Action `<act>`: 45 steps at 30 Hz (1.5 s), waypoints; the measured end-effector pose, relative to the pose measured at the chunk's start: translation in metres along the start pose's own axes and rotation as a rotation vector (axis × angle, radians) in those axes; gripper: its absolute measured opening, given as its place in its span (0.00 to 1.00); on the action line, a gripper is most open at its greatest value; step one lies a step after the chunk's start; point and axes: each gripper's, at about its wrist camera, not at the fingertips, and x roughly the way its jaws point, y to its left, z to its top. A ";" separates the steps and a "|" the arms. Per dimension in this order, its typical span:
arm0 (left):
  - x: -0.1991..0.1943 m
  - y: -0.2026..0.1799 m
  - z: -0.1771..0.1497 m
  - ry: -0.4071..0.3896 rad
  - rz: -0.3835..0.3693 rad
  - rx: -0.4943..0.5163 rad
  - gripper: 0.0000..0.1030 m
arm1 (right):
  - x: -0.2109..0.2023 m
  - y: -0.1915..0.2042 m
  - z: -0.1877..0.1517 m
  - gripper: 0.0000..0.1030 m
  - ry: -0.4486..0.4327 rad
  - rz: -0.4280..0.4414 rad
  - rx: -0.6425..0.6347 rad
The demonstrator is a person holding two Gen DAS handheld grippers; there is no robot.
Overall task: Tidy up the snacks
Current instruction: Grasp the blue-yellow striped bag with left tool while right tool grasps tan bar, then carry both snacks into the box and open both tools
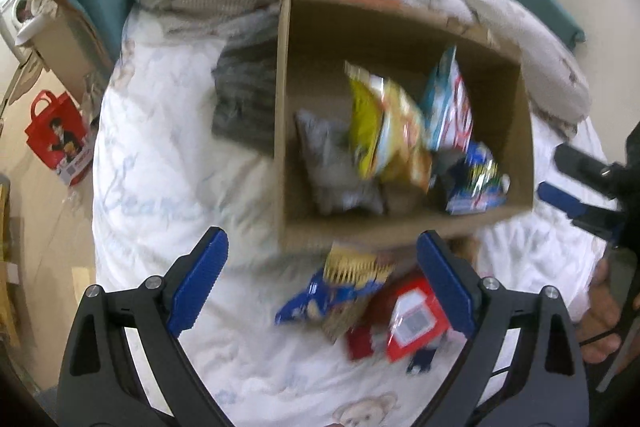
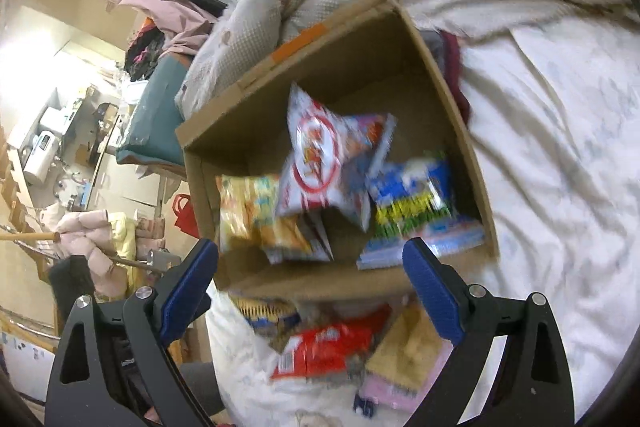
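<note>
Partly done. Four packets visible in open brown cardboard box (image 1: 400, 39) on white bed sheet (image 1: 168, 155): yellow chip bag (image 1: 380, 131), grey pouch (image 1: 336, 167), red-and-white bag (image 1: 452, 107), blue-green pack (image 1: 476, 183). About three left near box: blue-gold packet (image 1: 336, 291), red wrappers (image 1: 404, 323). Left gripper (image 1: 322, 287) and right gripper (image 2: 310, 291) spread, empty.

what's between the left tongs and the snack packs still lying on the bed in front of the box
Nothing visible. The left tongs are open and empty, and the blue-and-gold pack and red pack lie uncovered on the bedsheet, just short of the cardboard box.
</note>
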 end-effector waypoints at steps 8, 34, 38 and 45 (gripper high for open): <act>0.040 -0.019 -0.024 0.099 0.063 0.106 0.90 | -0.012 -0.027 -0.039 0.93 0.045 -0.070 0.093; -0.001 -0.002 -0.048 0.059 0.021 0.021 0.16 | 0.089 -0.041 -0.066 0.55 0.288 -0.475 -0.073; -0.014 0.000 -0.049 0.007 0.041 0.002 0.16 | 0.069 -0.038 -0.068 0.42 0.237 -0.450 -0.062; -0.028 -0.002 -0.046 -0.059 0.032 0.019 0.16 | 0.012 -0.035 -0.072 0.37 0.131 -0.334 -0.022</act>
